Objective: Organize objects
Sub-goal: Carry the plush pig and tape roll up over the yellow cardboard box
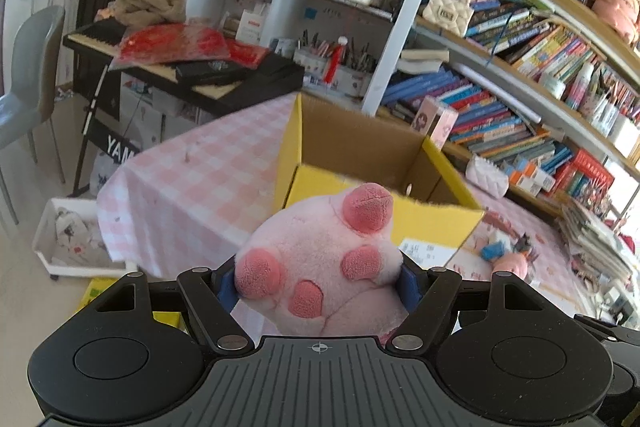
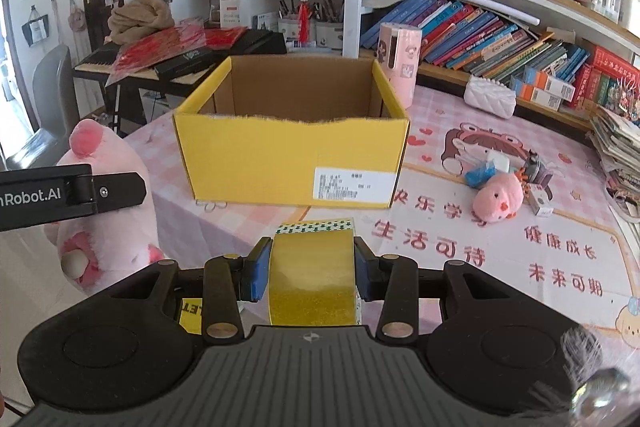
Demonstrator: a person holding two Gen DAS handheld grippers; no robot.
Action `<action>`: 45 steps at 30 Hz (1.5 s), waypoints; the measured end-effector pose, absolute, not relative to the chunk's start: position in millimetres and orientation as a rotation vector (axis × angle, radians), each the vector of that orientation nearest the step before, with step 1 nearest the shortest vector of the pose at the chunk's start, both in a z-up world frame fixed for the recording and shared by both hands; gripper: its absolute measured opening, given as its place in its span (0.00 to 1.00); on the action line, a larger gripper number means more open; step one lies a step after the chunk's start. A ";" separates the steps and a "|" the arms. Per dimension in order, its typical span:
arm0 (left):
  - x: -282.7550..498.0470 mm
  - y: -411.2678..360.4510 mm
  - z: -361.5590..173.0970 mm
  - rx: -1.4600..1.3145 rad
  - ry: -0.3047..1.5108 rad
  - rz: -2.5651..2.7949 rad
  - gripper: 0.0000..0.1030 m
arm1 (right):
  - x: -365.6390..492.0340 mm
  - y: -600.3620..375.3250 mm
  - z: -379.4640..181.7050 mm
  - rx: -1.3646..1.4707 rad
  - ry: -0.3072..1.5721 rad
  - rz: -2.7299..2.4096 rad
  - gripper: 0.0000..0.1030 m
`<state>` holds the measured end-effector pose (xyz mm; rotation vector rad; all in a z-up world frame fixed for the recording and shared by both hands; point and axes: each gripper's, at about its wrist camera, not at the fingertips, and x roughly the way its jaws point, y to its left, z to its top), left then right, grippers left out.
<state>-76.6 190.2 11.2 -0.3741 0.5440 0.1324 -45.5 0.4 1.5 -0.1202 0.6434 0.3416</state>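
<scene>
Left gripper (image 1: 318, 283): pads clamped on pink plush toy (image 1: 320, 267), held short of the yellow box (image 1: 384, 147) at 12 o'clock. Right gripper (image 2: 308, 267): pads clamped on gold tape roll (image 2: 312, 275), box (image 2: 292, 163) at 12 o'clock. Small pink plush (image 2: 498, 197) on tablecloth (image 2: 500, 259) at 2 o'clock.

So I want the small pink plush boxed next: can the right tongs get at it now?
Probably not yet: the right tongs are shut on a gold tape roll. The way over the table to the small pink plush looks free.
</scene>
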 end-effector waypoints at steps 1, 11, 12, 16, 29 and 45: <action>-74.2 191.3 14.9 -0.373 0.531 0.132 0.72 | -44.1 0.5 5.0 -0.119 0.632 0.339 0.38; -37.6 196.3 49.7 -0.348 0.426 0.132 0.72 | -3.8 1.7 57.4 -0.085 0.484 0.349 0.38; -31.7 196.4 52.4 -0.348 0.418 0.134 0.72 | 2.3 1.4 62.1 -0.077 0.474 0.352 0.38; -10.5 193.1 58.2 -0.336 0.397 0.148 0.72 | 28.8 0.0 77.1 -0.059 0.442 0.363 0.38; 75.3 166.2 48.2 -0.291 0.448 0.198 0.72 | 131.2 -6.2 84.3 -0.065 0.429 0.428 0.38; 145.2 142.0 18.9 -0.187 0.590 0.274 0.72 | 231.4 15.9 51.9 -0.125 0.591 0.592 0.38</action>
